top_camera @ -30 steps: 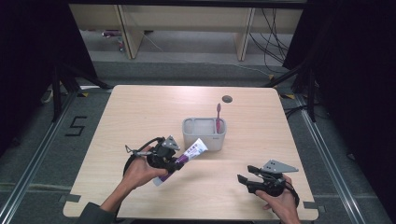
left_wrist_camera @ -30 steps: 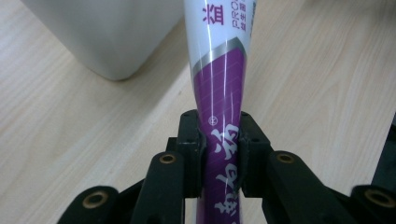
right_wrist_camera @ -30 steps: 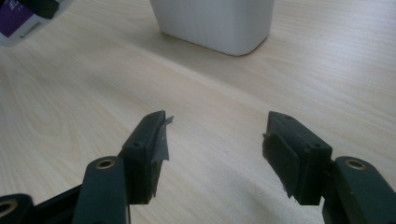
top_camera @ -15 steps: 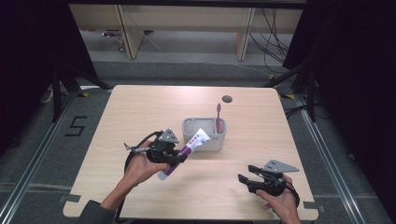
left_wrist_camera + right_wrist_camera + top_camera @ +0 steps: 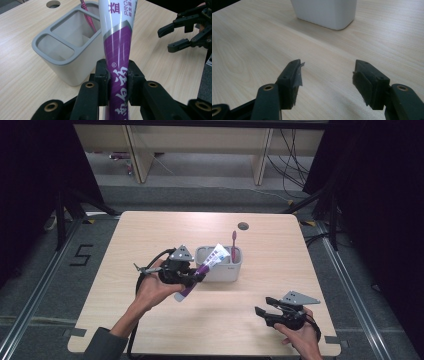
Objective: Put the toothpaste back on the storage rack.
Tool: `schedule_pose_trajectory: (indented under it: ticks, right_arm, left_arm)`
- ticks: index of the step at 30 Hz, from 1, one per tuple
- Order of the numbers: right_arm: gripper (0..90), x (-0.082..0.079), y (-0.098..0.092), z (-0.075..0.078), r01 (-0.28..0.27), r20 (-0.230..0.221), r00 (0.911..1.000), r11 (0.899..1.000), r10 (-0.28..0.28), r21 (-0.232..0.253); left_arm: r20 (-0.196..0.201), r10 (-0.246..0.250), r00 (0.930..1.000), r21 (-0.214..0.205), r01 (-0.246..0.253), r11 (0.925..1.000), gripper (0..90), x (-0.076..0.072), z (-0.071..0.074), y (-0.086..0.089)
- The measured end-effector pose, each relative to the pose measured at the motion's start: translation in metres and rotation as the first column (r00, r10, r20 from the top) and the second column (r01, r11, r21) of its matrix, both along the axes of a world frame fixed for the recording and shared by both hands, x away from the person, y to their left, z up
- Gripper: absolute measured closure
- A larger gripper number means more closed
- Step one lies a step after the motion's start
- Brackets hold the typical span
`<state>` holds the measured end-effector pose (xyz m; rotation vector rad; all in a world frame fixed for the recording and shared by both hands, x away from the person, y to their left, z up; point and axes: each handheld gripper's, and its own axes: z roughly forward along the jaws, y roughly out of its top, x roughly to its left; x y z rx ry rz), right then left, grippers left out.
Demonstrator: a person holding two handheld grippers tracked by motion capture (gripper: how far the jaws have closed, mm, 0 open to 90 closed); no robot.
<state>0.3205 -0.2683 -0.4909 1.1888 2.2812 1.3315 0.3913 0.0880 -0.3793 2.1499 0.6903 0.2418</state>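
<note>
Here, on the pale wooden table [image 5: 150, 245], the person's left gripper [image 5: 192, 278] is clenched on a purple-and-white plastic toothpaste tube [image 5: 202, 269], held lifted off the tabletop. In the left gripper view its two black jaws press on either side of the tube [image 5: 119, 50] at its purple lower part, and the tube runs up and away from them with its white, printed half toward the top of that view. From above, the tube lies tilted, its purple end low beside the hand and its white flat end raised over the near left corner of a grey plastic caddy with open compartments [image 5: 235, 270]. The tube's white end seems to hang above the caddy's rim rather than rest in a compartment, though from this angle I cannot be sure it is clear of it.

A slim magenta toothbrush [image 5: 233, 245] stands upright in the caddy's right-hand compartment; the left gripper view shows its handle [image 5: 88, 17] leaning against the far wall of the caddy [image 5: 62, 62].

The right gripper [image 5: 265, 310] sits low at the near right of the table, well apart from the caddy, with the hand behind it. Its jaws stand released, with bare tabletop between the pads [image 5: 297, 77], and the caddy's pale wall [image 5: 324, 12] shows farther off.
</note>
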Motion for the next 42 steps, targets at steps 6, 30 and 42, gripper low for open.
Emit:
schedule_pose_trajectory:
  ticks: [6,30,42]
  right_arm:
    - [39.8,-0.003,0.002,0.001,0.016,-0.037,0.9992,1.0,-0.015,0.015]
    - [39.8,-0.001,0.001,0.0,0.005,-0.02,0.9998,1.0,-0.005,0.014]
    - [39.8,0.0,0.001,-0.001,-0.003,-0.003,1.0,1.0,0.003,0.026]
  left_arm:
    - [0.012,0.004,0.9999,-0.004,-0.004,1.0,74.5,0.004,0.004,-0.006]
    - [0.081,0.097,0.992,-0.15,-0.084,0.9851,74.5,0.028,0.022,-0.025]
    - [0.107,0.151,0.9828,-0.227,-0.123,0.9661,74.5,0.039,0.027,-0.033]
